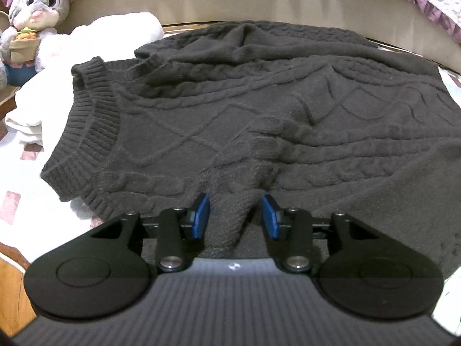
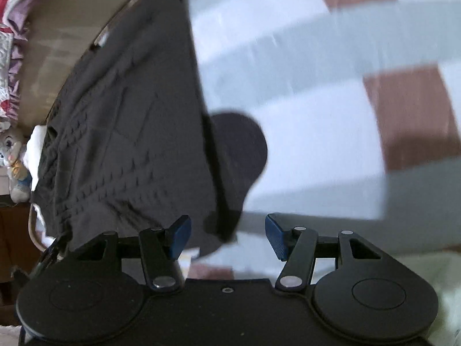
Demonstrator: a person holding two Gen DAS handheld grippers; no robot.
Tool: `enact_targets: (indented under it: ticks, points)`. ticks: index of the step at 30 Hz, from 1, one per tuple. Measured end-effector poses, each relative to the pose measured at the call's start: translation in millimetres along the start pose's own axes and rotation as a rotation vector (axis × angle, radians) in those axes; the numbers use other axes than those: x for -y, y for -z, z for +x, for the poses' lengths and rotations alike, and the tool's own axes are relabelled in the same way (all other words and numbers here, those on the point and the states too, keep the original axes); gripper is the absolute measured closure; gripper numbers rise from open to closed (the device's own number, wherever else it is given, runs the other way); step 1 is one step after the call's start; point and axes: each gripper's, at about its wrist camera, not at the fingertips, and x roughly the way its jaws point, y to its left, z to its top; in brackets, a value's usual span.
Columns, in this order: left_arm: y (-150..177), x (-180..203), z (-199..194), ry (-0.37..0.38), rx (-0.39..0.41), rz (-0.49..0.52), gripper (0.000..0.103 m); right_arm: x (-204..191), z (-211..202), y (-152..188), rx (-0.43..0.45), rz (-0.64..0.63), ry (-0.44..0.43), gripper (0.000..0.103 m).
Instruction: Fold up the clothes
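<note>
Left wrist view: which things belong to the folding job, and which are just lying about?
Job: black cable-knit sweater; left gripper, a fold of it between its pads.

Lying about: stuffed rabbit toy; white garment; patterned bedsheet.

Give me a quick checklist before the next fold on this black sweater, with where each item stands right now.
1. Left gripper placed on the fabric: ok, a raised ridge of the black sweater sits between its blue pads.
2. Left pads pressing that ridge: not ok, gaps show on both sides.
3. Right gripper ready: ok, open and holding nothing, over the sweater's edge.
4. Right view sharp enough to aim: not ok, it is motion-blurred.
5. Sweater lying flat: not ok, the far part is bunched.
6. Fold path free: cannot tell, white cloth lies beside the ribbed hem.
</note>
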Motion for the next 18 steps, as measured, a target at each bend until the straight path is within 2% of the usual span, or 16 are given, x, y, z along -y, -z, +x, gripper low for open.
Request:
enact_targets:
  ticks: [5,7,10,11,12,13,16,18]
  points:
    - [2.2,-0.1,2.6,0.021,0.007,-0.012,0.062,16.1,10.3,-8.2,-0.038,0.099,-0.192,0.033]
    - [2.4,0.1,5.9,0.022,0.006,-0.013,0.062,11.5,15.6,-14.9,-0.006,0.088,-0.243,0.033]
    - [1.7,-0.3,7.1,0.028,0.008,-0.022,0.06,-5.8,26.0,-23.5,0.016,0.006,-0.263,0.036]
    - [1.5,-0.8,7.4,0.03,0.011,-0.024,0.06,-11.3,26.1,-26.2,0.026,-0.022,-0.243,0.053]
    - [1.5,-1.6,7.7,0.033,0.014,-0.026,0.06,-16.6,25.2,-29.0,0.038,-0.05,-0.213,0.085]
    - [1.8,-2.5,8.1,0.034,0.017,-0.03,0.06,-22.0,22.8,-30.1,0.059,-0.074,-0.191,0.092]
    - [2.8,-7.0,7.5,0.051,0.027,-0.053,0.06,-36.1,8.3,-25.9,0.128,-0.101,-0.178,0.092]
    - [2.6,-9.8,3.7,0.074,0.031,-0.064,0.063,-46.8,-8.6,-20.6,0.176,-0.126,-0.214,0.094]
